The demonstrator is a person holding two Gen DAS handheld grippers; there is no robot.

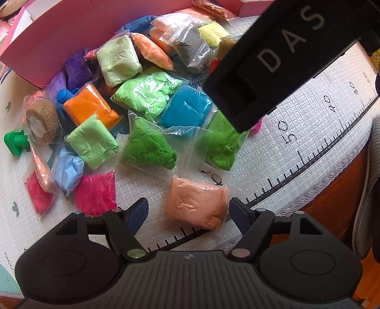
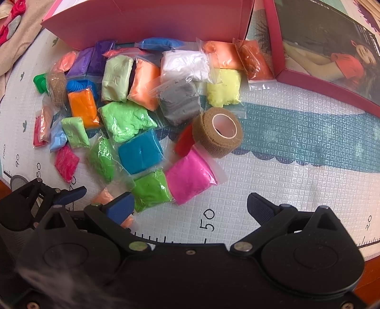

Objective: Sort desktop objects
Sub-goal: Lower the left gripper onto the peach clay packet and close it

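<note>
Several bags of coloured clay lie in a heap on the white play mat (image 1: 296,133). My left gripper (image 1: 188,209) is open, its jaws on either side of a salmon-pink clay bag (image 1: 196,204) at the near edge of the heap. My right gripper (image 2: 190,204) is open and empty, low over the mat, just in front of a green bag (image 2: 150,190) and a magenta bag (image 2: 190,176). The left gripper shows at the lower left of the right wrist view (image 2: 68,195). The right gripper's black body (image 1: 273,61) crosses the upper right of the left wrist view.
A pink box (image 2: 147,21) stands open behind the heap, its lid (image 2: 327,61) lying at the right. A tan bandage roll (image 2: 217,132) rests on the magenta bag; another roll (image 1: 42,121), a green plastic bolt (image 1: 15,141) and a blue one (image 1: 64,97) lie left.
</note>
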